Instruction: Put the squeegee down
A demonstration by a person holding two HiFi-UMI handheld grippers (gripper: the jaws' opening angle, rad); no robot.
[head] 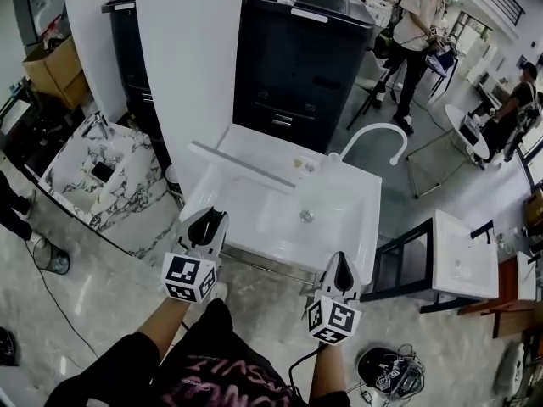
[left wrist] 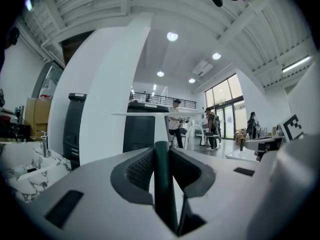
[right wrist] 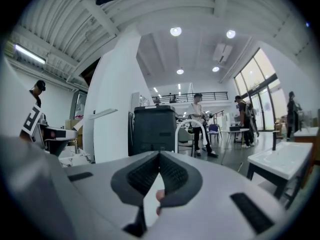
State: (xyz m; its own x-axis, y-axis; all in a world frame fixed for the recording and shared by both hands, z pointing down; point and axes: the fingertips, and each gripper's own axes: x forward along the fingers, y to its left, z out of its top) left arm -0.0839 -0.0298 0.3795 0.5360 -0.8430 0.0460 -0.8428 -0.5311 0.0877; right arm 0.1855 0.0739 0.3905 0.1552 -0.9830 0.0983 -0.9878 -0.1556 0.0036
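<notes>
Dark green squeegee handle sits pinched between the jaws of the left gripper, its white blade out ahead near the far edge of the sink; alongside, the right gripper is clenched on nothing, open bowl ahead of both

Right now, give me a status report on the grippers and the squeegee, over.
Left gripper shut on squeegee by its green handle. Right gripper shut, empty. Squeegee not yet down, held over the white sink. Faucet at sink's rear, right of blade.

Bright ceiling spotlights, window glare, strong fisheye edges, sharp focus
</notes>
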